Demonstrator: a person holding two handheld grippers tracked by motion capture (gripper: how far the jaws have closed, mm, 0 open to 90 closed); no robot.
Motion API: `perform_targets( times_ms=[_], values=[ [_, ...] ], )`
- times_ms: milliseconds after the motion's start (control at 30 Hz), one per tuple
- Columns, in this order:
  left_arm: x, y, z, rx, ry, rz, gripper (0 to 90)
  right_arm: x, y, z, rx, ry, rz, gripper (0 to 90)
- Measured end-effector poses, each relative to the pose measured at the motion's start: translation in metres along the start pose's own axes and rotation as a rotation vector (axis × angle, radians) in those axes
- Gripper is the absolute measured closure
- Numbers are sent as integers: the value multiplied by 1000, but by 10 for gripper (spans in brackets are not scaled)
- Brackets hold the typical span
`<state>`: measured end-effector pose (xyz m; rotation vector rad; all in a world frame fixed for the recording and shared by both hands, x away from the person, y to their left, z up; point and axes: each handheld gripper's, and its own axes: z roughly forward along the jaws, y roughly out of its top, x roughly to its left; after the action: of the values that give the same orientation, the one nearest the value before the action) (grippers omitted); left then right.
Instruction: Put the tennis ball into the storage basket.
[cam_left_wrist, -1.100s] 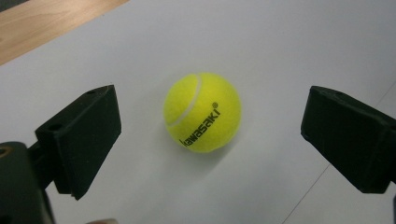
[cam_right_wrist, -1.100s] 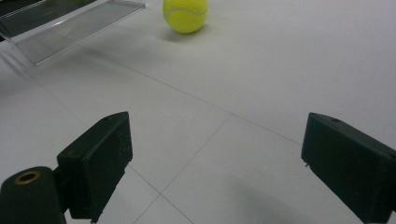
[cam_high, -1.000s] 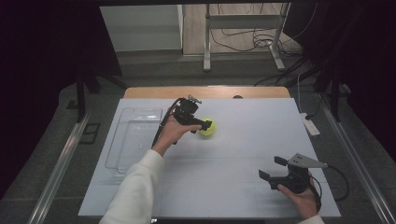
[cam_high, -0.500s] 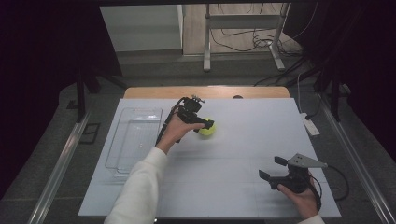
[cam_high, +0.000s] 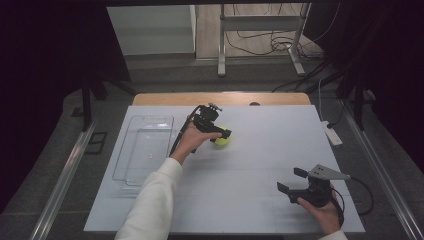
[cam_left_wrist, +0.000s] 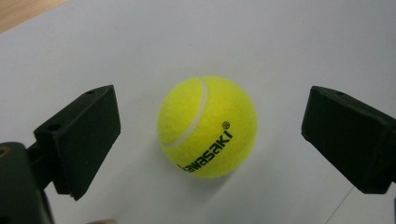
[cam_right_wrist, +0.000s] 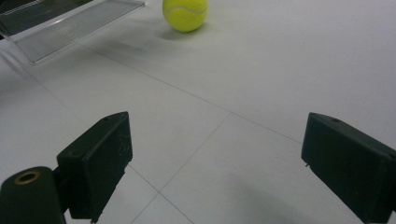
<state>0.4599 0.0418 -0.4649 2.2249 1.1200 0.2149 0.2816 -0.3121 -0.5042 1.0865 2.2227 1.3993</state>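
Observation:
A yellow tennis ball (cam_high: 222, 139) printed "Kawasaki" rests on the white table top (cam_high: 260, 165), left of centre toward the far side. My left gripper (cam_high: 220, 134) hovers over it with jaws wide open. In the left gripper view the ball (cam_left_wrist: 207, 126) lies between the two black jaws without touching either. My right gripper (cam_high: 292, 181) is held low at the near right, open and with nothing in it. In the right gripper view the ball (cam_right_wrist: 185, 14) sits far off at the top.
A clear plastic tray (cam_high: 144, 147) lies along the table's left side, its corner (cam_right_wrist: 70, 23) seen in the right gripper view. A white power strip (cam_high: 332, 133) sits at the right edge. A wooden edge (cam_high: 220, 98) borders the far side.
The left gripper has moved slightly forward and down over the ball, bringing its jaws around it. The right gripper has stayed still.

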Motion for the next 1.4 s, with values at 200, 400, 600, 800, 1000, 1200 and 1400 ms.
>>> perform_targets(
  times_ms=[200, 400, 600, 800, 1000, 1200, 1400],
  values=[
    [1, 1, 7, 24, -2, -2, 59, 0, 0, 0, 0, 1, 0, 90],
    [2, 2, 13, 43, 5, -5, 62, 0, 0, 0, 2, 1, -1, 90],
    [0, 1, 19, 54, -2, -1, 66, -1, 0, 0, 2, 0, -1, 90],
    [0, 1, 24, 67, -2, -1, 76, -1, 0, 0, 4, -1, -6, 90],
    [0, -1, 32, 112, 13, -3, 102, -1, 0, 0, 4, -3, -5, 91],
    [-3, -2, 33, 119, 26, 27, 264, -1, 0, -1, 4, -6, -5, 91],
    [-5, -2, 32, 123, 40, 43, 274, -2, 0, -1, 1, -6, -3, 92]
  ],
)
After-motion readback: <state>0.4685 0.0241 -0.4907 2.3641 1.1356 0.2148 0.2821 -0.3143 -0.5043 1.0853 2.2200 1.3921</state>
